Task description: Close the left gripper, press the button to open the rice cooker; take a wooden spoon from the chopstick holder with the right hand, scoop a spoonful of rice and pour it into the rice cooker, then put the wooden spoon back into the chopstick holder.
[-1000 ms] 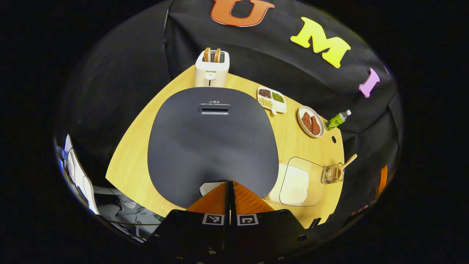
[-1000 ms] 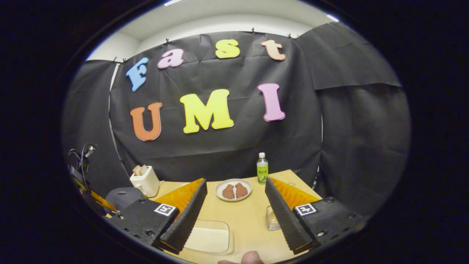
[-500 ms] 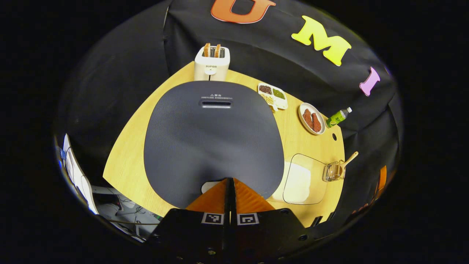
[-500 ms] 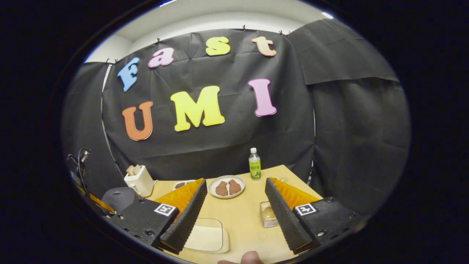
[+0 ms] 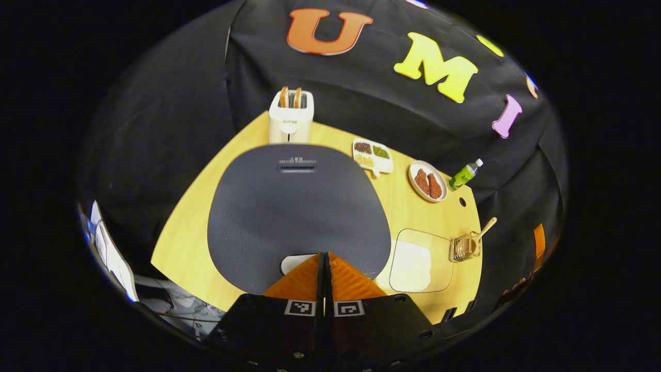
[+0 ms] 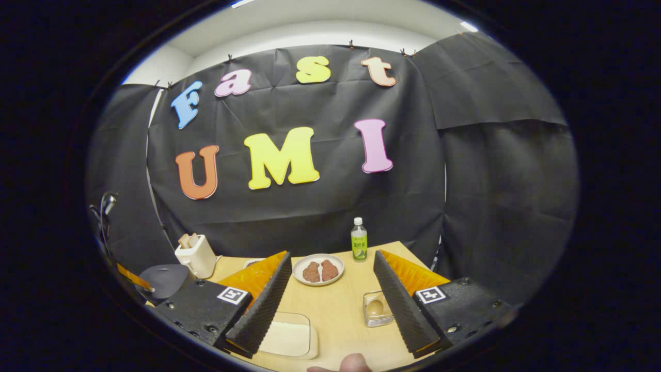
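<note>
Left gripper (image 5: 324,256) over rice cooker (image 5: 298,206) button (image 5: 295,262)

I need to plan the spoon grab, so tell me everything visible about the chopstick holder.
The chopstick holder is a small open-topped basket, apparently of thin wire or clear slats, upright on the table near its right edge, beside the clear rice tray. The wooden spoon stands in it, handle leaning out toward the table edge. In the right gripper view its rounded bowl shows inside the holder. Neither gripper touches it.
</note>
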A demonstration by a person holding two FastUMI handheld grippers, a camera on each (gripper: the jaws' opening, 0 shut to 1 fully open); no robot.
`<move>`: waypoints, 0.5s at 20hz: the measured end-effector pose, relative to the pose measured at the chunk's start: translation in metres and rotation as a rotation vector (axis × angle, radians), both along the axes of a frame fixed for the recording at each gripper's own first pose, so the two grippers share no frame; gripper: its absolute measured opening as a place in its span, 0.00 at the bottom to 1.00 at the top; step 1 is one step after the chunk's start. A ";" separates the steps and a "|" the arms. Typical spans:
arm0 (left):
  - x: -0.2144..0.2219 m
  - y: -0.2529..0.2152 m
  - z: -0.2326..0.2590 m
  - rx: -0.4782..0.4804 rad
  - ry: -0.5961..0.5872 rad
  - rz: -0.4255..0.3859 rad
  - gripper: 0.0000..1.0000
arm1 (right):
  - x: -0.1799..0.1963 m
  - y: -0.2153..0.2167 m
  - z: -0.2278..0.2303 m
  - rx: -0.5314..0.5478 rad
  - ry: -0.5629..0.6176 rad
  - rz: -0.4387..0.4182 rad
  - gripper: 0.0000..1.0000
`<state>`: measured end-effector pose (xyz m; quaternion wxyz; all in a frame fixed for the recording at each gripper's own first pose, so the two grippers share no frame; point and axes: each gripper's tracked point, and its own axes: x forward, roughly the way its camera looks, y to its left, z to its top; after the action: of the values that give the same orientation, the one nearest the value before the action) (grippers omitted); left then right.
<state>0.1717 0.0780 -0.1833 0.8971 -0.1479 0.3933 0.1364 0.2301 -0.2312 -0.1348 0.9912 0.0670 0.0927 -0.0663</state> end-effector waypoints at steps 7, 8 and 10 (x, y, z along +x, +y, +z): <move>0.030 0.027 0.088 0.079 -0.272 0.053 0.00 | -0.011 -0.014 0.020 -0.023 -0.031 -0.021 1.00; 0.032 0.027 0.098 0.076 -0.304 0.058 0.00 | -0.012 -0.017 0.022 -0.026 -0.034 -0.025 1.00; 0.034 0.032 0.110 0.107 -0.358 0.070 0.00 | -0.015 -0.023 0.025 -0.028 -0.038 -0.029 1.00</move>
<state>0.2057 0.1096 -0.0735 0.9541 -0.1354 0.2142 0.1598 0.2151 -0.2545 -0.1099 0.9926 0.0556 0.0719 -0.0809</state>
